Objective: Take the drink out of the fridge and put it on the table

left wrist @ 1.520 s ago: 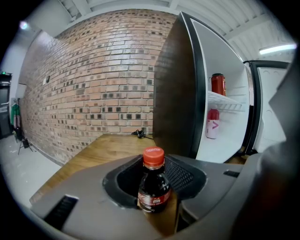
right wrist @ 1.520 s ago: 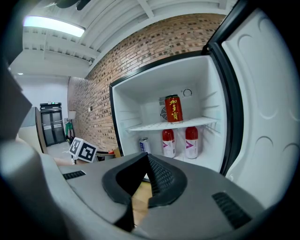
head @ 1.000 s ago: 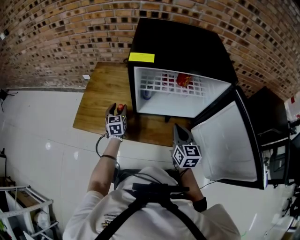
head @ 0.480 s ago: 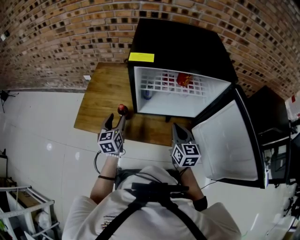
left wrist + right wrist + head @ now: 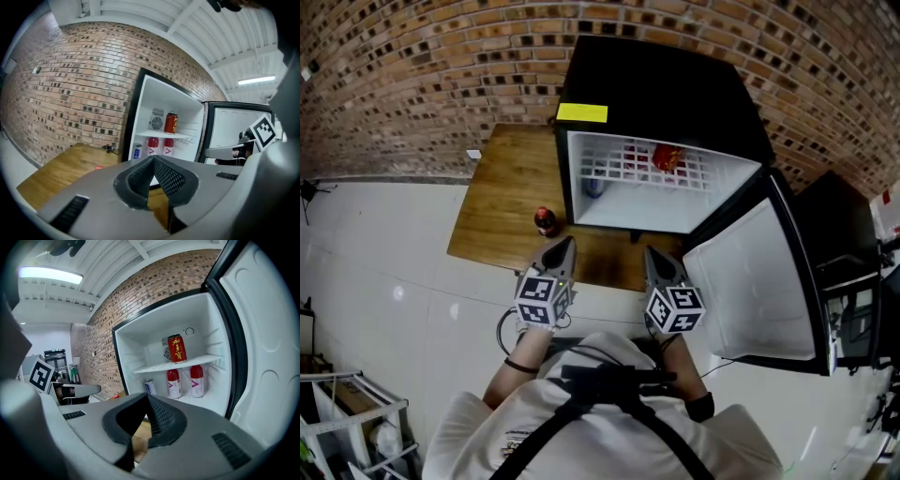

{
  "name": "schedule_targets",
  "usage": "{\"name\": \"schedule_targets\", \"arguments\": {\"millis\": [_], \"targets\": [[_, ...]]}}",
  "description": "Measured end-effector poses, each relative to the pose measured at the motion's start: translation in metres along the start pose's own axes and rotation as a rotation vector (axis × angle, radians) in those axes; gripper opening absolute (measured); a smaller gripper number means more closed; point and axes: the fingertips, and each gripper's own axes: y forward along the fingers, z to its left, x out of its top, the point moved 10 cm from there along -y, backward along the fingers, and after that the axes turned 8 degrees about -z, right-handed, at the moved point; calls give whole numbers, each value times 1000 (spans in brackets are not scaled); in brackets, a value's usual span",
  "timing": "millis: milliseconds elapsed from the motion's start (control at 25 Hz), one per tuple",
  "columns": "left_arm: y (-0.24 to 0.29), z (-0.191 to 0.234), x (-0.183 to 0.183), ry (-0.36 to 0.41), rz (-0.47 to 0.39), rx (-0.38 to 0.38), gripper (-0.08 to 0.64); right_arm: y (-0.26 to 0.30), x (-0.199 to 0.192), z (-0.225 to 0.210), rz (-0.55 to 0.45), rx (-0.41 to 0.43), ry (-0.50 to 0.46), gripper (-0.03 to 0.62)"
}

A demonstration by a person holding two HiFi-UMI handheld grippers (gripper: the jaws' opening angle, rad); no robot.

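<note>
The drink (image 5: 545, 221), a dark bottle with a red cap, stands upright on the wooden table (image 5: 502, 178) just left of the open fridge (image 5: 666, 89). My left gripper (image 5: 564, 247) hangs near the table's front edge, right of the bottle and apart from it. Its jaws have just been closing and are now shut with nothing between them (image 5: 152, 159). Only the bottle's red cap (image 5: 98, 167) peeks over that gripper's body. My right gripper (image 5: 652, 257) sits shut and empty before the fridge opening (image 5: 147, 397).
Inside the fridge a red can (image 5: 176, 348) stands on the wire shelf, with two red-capped bottles (image 5: 174, 383) and a blue can (image 5: 150, 386) below. The fridge door (image 5: 759, 281) swings wide at the right. A brick wall (image 5: 412, 75) backs the table.
My left gripper drew back from the drink, which stays standing on the table, swung right toward the fridge, and its jaws went from open to shut. The right gripper has not moved.
</note>
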Motion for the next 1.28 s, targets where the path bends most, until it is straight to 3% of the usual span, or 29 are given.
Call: {"name": "schedule_targets", "arguments": {"millis": [200, 1280], "targets": [[8, -5, 2, -4, -10, -44, 0, -2, 2, -3, -7, -12, -11, 15], [25, -3, 4, 18, 25, -33, 0, 8, 7, -12, 15, -1, -33, 12]]}}
